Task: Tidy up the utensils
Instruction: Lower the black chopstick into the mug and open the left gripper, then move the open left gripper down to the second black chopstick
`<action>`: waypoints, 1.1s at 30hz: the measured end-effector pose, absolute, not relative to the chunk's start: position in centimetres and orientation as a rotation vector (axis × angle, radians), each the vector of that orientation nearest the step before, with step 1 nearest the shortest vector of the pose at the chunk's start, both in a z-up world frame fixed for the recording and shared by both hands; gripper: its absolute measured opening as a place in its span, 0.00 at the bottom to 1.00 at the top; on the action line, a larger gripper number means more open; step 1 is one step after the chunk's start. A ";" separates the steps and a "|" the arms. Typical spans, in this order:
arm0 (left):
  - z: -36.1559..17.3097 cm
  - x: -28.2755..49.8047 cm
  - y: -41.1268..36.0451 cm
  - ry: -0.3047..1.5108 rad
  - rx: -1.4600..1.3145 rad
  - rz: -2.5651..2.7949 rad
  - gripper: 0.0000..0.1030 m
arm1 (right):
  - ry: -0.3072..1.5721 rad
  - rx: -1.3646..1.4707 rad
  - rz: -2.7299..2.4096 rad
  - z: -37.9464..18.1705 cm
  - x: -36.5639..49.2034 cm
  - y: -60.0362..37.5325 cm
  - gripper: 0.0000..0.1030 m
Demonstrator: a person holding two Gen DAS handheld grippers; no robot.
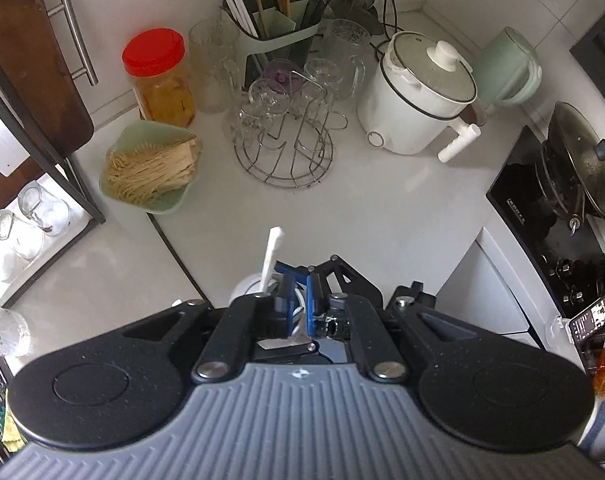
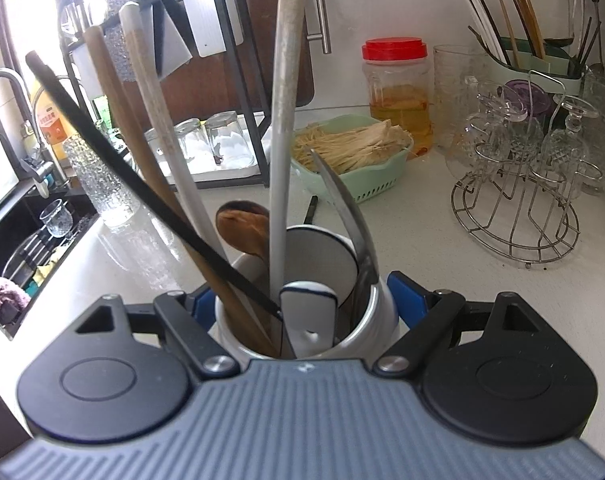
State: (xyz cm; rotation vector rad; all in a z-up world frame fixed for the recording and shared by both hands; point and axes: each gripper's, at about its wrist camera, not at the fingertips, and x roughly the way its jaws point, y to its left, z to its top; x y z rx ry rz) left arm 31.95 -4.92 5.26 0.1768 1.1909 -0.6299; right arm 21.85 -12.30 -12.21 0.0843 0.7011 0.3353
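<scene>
My right gripper (image 2: 306, 302) is shut on a white ceramic cup (image 2: 376, 312) with blue trim, its blue pads (image 2: 408, 300) pressing both sides. Upright in the cup stand wooden spoons (image 2: 242, 228), a grey handle (image 2: 286, 120), a thin black stick (image 2: 142, 188), a metal blade (image 2: 350, 220) and a white spoon (image 2: 308, 308). In the left wrist view my left gripper (image 1: 298, 288) points down over the cup (image 1: 244, 286) with its blue fingers (image 1: 312, 296) close together. A white handle (image 1: 272, 256) rises just left of them. A white sliver shows between the pads; whether it is held I cannot tell.
At the back of the counter (image 1: 382, 200) stand a green caddy of chopsticks (image 1: 278, 28), a wire rack of glasses (image 1: 286, 136), a red-lidded jar (image 1: 158, 76), a green basket (image 1: 150, 172) and a white cooker (image 1: 418, 96). A wok (image 1: 578, 172) is at right, a sink (image 2: 22, 240) at left.
</scene>
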 end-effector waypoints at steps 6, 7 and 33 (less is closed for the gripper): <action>5.7 32.9 -3.4 1.141 0.142 -0.604 0.10 | 0.701 0.086 0.325 -12.2 21.7 -12.3 0.85; 5.8 33.1 -3.0 1.134 0.134 -0.596 0.12 | 0.700 0.086 0.325 -12.2 21.7 -12.3 0.85; -6.9 39.2 7.7 1.110 -0.149 -0.396 0.42 | 0.711 0.086 0.285 -11.9 21.4 -12.5 0.85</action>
